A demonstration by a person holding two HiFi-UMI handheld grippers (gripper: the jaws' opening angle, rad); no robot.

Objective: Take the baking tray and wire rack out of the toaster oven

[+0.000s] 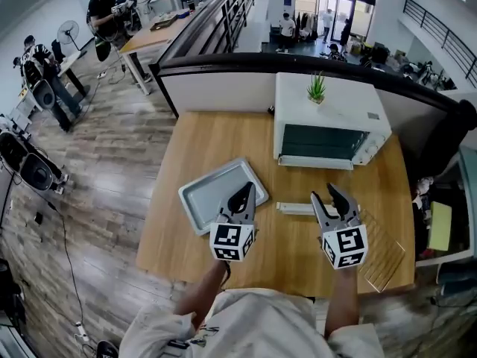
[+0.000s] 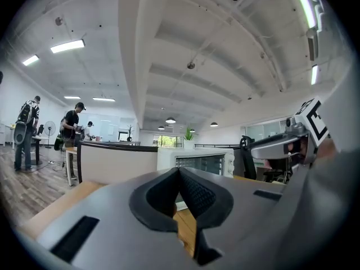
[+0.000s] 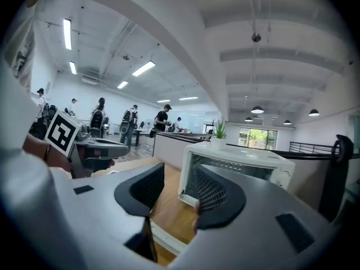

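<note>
Both task things were found already outside the toaster oven [image 1: 328,118], which was set at 12 o'clock on the tabletop [image 1: 209,136] with its glass door seemingly shut. The baking tray [image 1: 209,196] was laid flat at about 9 o'clock and the wire rack [image 1: 384,256] at about 4 o'clock. Each was thus parked on its own side and the middle was left free. The job was judged to be as good as done.

The left gripper [image 1: 244,192] was held over the tray's near corner, its fingers clenched together on nothing. The right gripper [image 1: 325,194] was held clear of the rack, its fingers released and spread, with only bare wood and the oven seen between them. Both were pointed towards 12 o'clock, roughly level.

A white strip [image 1: 294,209] was seen lying between the grippers and the oven; what it was could not be told. The rack was placed close to the tabletop's right and near edges, where a nudge could be expected to push it off. The tray was given more margin. Open room was seen in the middle and towards 10 o'clock.
</note>
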